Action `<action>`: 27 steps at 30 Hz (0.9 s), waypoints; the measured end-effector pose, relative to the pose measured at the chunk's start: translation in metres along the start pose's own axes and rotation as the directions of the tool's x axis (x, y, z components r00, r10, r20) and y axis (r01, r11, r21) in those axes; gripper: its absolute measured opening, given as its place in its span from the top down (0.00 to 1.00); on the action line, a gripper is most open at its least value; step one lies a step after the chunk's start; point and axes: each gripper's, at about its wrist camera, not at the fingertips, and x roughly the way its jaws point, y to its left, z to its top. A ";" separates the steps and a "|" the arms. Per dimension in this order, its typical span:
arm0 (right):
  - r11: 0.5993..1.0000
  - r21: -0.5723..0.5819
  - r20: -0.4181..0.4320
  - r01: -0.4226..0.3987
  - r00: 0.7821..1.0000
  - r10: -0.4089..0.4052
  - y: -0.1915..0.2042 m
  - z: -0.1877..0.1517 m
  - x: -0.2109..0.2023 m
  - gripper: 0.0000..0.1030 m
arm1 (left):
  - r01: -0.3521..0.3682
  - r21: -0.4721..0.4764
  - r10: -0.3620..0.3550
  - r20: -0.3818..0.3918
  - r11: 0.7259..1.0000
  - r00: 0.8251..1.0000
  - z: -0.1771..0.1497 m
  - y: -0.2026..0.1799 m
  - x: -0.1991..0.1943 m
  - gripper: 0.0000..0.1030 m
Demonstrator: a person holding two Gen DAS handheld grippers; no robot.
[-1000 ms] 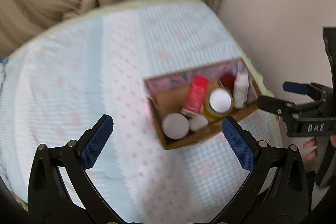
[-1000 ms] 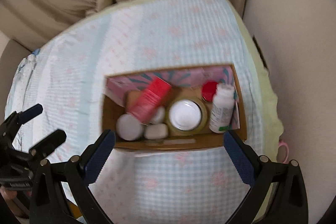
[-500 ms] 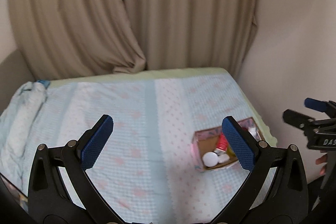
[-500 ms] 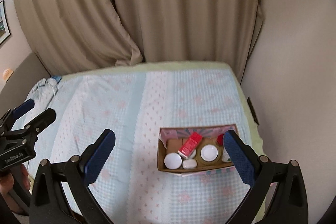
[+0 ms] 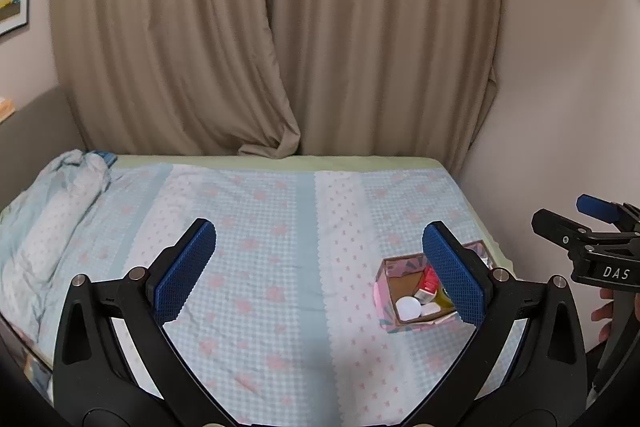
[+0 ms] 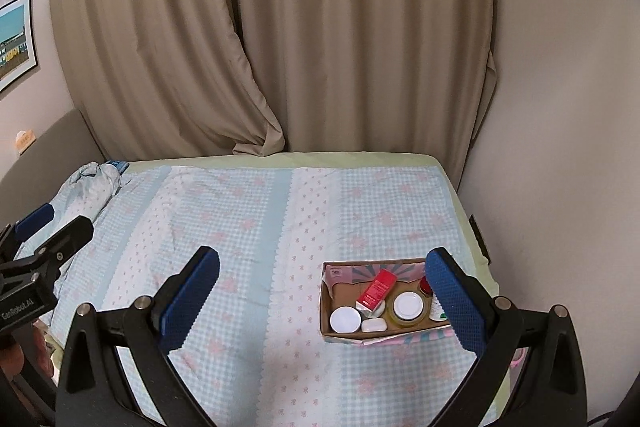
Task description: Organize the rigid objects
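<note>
An open cardboard box [image 6: 325, 311] with pink patterned sides sits on the bed near its right front corner. In it lie a red box [image 6: 377, 290], a white-lidded jar [image 6: 345, 319], a yellow jar with a white lid [image 6: 407, 306], a small white bar [image 6: 374, 325] and a red-capped bottle [image 6: 425, 285]. The box also shows in the left wrist view [image 5: 386, 301], partly behind my right finger. My left gripper [image 5: 320, 275] is open and empty, high above the bed. My right gripper [image 6: 322, 301] is open and empty, held back from the box.
The bed [image 6: 256, 211] has a light blue checked cover with pink flowers. A crumpled blue blanket [image 5: 48, 211] lies at its left end. Beige curtains [image 6: 280, 27] hang behind. A wall [image 6: 560, 147] runs close along the right side.
Both grippers have pulled up and back from just above the box. The box now looks small and far, and the whole bed and the curtains have come into view.
</note>
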 end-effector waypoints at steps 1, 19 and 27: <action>1.000 -0.002 -0.001 0.005 1.000 -0.005 0.000 0.000 0.001 0.00 | -0.003 0.001 0.003 0.002 1.000 1.000 0.000 0.000 -0.001 0.00; 1.000 -0.011 0.019 0.015 1.000 -0.015 0.000 0.002 -0.004 0.00 | -0.032 0.020 0.032 0.012 0.999 0.999 0.003 -0.006 -0.003 0.00; 1.000 -0.008 0.020 0.016 1.000 -0.016 -0.004 0.004 -0.001 0.00 | -0.042 0.030 0.042 0.017 0.999 0.999 0.003 -0.012 0.001 0.00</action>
